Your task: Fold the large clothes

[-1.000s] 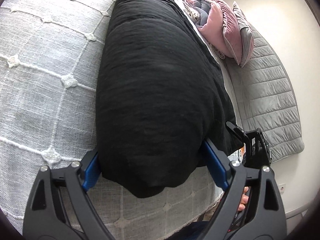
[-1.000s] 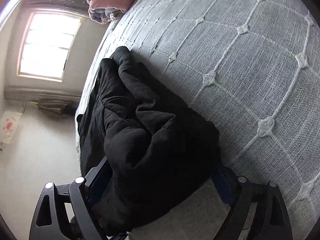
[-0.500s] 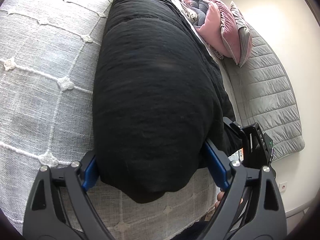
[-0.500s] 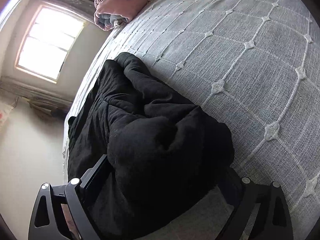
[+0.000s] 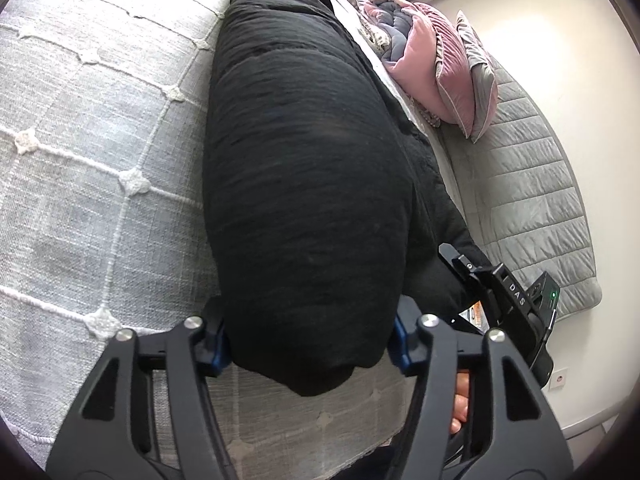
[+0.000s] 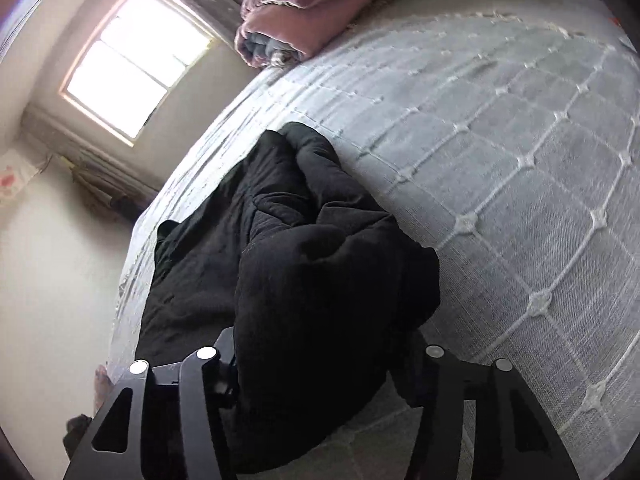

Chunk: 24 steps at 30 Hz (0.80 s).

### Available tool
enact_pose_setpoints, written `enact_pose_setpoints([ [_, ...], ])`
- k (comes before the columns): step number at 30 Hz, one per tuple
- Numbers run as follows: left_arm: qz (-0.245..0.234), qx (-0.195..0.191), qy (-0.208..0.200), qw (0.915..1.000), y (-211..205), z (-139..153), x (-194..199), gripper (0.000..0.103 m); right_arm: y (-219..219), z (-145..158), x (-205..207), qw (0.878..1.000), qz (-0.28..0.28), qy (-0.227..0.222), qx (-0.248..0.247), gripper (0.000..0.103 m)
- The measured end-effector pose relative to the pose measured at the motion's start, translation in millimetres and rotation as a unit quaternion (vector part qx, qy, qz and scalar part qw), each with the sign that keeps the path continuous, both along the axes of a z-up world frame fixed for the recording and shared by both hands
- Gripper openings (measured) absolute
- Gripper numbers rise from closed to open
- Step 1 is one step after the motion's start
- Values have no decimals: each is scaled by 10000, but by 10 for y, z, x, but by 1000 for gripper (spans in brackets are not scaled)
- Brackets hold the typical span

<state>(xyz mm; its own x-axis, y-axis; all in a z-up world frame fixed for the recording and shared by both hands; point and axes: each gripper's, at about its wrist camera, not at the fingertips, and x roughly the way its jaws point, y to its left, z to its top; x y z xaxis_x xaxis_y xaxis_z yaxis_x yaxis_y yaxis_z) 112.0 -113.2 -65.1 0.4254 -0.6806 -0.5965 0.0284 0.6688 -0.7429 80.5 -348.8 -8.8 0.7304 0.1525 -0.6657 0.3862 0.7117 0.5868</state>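
Grey woven bedspread (image 5: 100,160), stitched in a white diamond grid with small knots, covers the bed. Nearest, at 6 o'clock, the left gripper (image 5: 310,344) is clamped on a bunched end of the black garment (image 5: 304,184), whose crinkled fabric hides its blue pads. The right gripper (image 6: 320,364) likewise pinches a bulging fold; its fingertips are buried. Farther off, around 1 o'clock, pink pillows (image 5: 432,68) lean against a quilted grey headboard (image 5: 532,208).

black garment (image 5: 304,184), grey diamond-stitched bedspread (image 5: 92,128), pink pillow (image 5: 436,68)
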Motion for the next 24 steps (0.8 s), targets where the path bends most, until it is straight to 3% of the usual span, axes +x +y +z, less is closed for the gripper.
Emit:
enact_pose_setpoints([
  [3, 20, -85, -3, 10000, 17, 22, -5, 56, 33, 61, -14, 9998, 58, -117, -144, 48],
  [7, -30, -322, -19, 9995, 128, 86, 1, 51, 225, 291, -46, 9961, 139, -454, -744, 43],
  [12, -30, -731, -54, 9973, 264, 212, -3, 47, 529, 651, -96, 9820, 310, -972, -1592, 40],
  [16, -20, -989, -64, 9951, 365, 264, -3, 44, 660, 784, -113, 9747, 388, -1175, -1860, 38],
  [21, 15, -871, -465, 9951, 373, 419, -61, 39, 903, 976, -128, 9509, 440, -1446, -2699, 36],
  [24, -14, -766, -661, 9949, 329, 502, -74, 38, 929, 1037, -127, 9448, 434, -1591, -2831, 36],
])
